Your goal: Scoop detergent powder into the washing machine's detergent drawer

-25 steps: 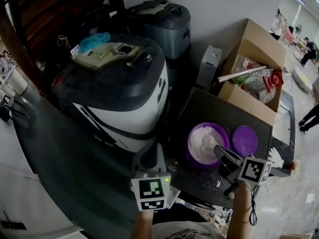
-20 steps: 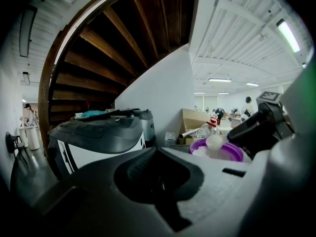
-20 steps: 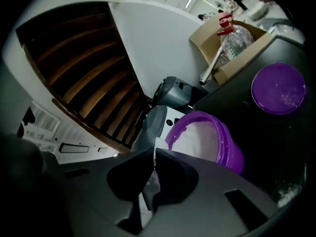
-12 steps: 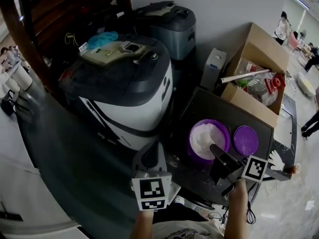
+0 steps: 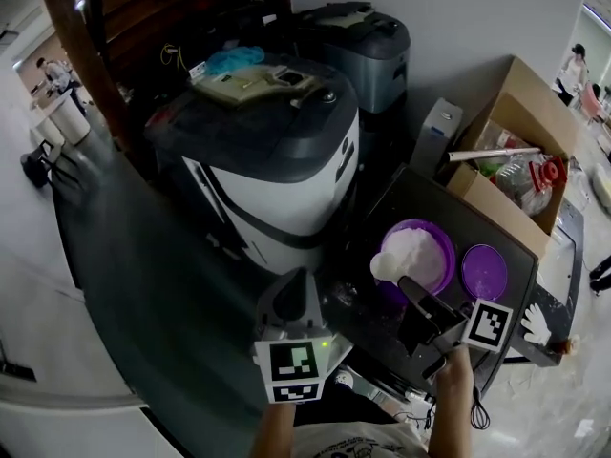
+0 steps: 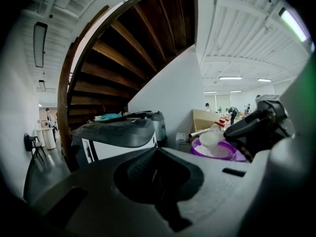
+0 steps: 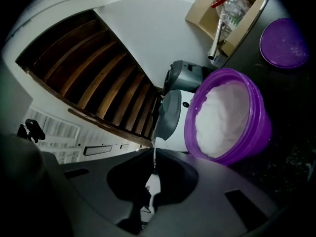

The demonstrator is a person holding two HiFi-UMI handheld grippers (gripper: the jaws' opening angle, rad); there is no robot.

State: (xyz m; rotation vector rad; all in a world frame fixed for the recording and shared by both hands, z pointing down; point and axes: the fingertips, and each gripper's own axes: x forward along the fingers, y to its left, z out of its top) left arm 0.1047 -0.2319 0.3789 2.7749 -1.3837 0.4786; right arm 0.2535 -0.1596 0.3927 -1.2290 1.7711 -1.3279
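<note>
A purple tub (image 5: 425,246) full of white detergent powder stands on a dark table (image 5: 496,227). My right gripper (image 5: 409,286) is shut on the thin white handle of a scoop (image 5: 387,267), which is heaped with powder at the tub's left rim. The right gripper view shows that handle (image 7: 154,157) pinched between the jaws, with the tub (image 7: 227,117) just beyond. The white washing machine (image 5: 277,160) with a dark top stands to the left. My left gripper (image 5: 286,299) is shut and empty, low between machine and table. I cannot make out the detergent drawer.
The tub's purple lid (image 5: 484,271) lies to its right. An open cardboard box (image 5: 516,151) of clutter sits behind the table. A grey appliance (image 5: 368,41) stands behind the washer, and a wooden staircase (image 6: 123,48) rises at the left. A blue cloth (image 5: 234,60) lies on the washer.
The right gripper has drawn the scoop out of the powder to the tub's left rim, now heaped. The head view has swung, so everything sits further right. The left gripper has barely moved.
</note>
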